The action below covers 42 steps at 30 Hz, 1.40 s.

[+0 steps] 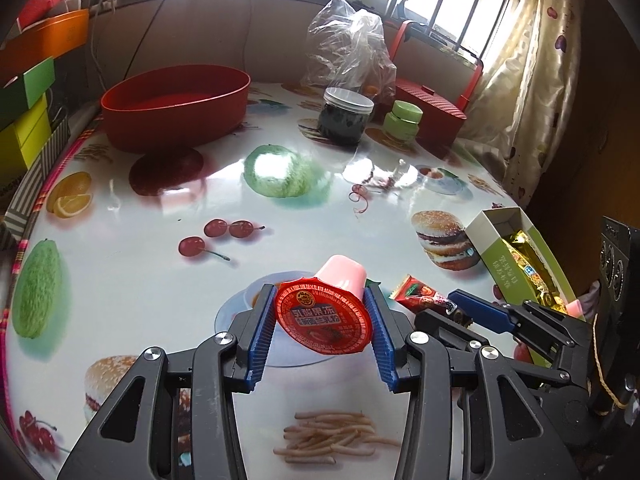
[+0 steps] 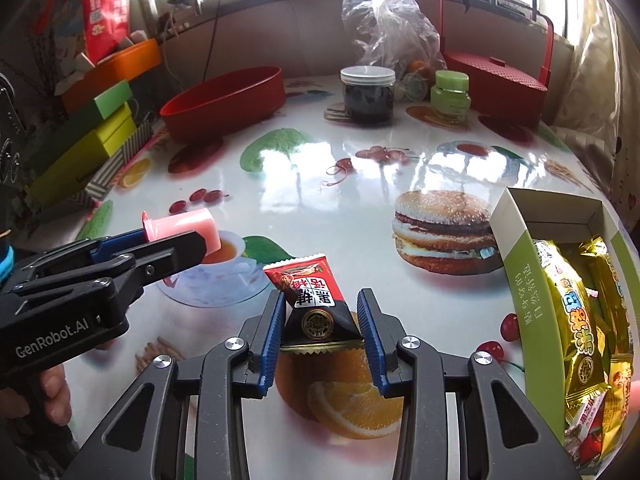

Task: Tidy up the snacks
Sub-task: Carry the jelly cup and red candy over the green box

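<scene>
My left gripper (image 1: pixel 320 300) is shut on a pink jelly cup (image 1: pixel 325 312) with a red foil lid, held above the table; it also shows in the right wrist view (image 2: pixel 188 232). My right gripper (image 2: pixel 320 308) is shut on a red-and-black candy packet (image 2: pixel 310 296), which also shows in the left wrist view (image 1: pixel 424 296). A green open box (image 2: pixel 520 264) with gold snack packets (image 2: pixel 580 320) lies at the right. A red oval tub (image 1: pixel 176 104) stands at the far left of the table.
A dark jar (image 1: pixel 346 116) with a white lid, a small green jar (image 1: pixel 402 120), a clear plastic bag (image 1: pixel 352 40) and a red basket (image 1: pixel 432 108) stand at the back. Green and orange boxes (image 1: pixel 28 92) stack at the left edge. A curtain (image 1: pixel 532 80) hangs at the right.
</scene>
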{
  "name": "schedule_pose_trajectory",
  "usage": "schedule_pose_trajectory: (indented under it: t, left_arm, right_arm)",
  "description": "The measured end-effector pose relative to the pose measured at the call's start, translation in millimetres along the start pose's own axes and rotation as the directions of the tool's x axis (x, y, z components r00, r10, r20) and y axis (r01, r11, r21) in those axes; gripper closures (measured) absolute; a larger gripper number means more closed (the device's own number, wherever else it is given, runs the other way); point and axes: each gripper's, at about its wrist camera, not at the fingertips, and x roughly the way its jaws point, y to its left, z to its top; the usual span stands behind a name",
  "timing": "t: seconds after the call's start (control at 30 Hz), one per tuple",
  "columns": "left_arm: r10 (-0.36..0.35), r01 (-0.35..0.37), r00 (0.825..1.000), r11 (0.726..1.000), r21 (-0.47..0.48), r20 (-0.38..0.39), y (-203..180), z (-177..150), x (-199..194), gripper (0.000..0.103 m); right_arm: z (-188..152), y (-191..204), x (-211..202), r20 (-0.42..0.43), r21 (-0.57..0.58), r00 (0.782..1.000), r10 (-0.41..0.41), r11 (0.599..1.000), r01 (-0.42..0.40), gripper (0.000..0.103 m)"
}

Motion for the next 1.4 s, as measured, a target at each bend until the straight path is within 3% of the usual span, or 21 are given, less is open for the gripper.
schedule_pose_trajectory:
  t: [0.73, 1.4]
  left_arm:
    - [-0.002, 0.001, 0.999, 0.999, 0.033, 0.037, -23.1, 2.7, -22.0, 0.058]
    - [-0.059, 0.054, 0.997, 0.992, 0.114, 0.039, -75.0, 12.0, -18.7, 0.058]
  right_arm:
    - [-3.5, -11.4, -35.9, 0.062, 0.026, 0.998, -0.009, 1.000, 0.008, 0.067]
    - [-14.8, -61.2, -72.7, 0.111, 0.127, 0.990, -0.085, 0.989, 0.070, 0.068]
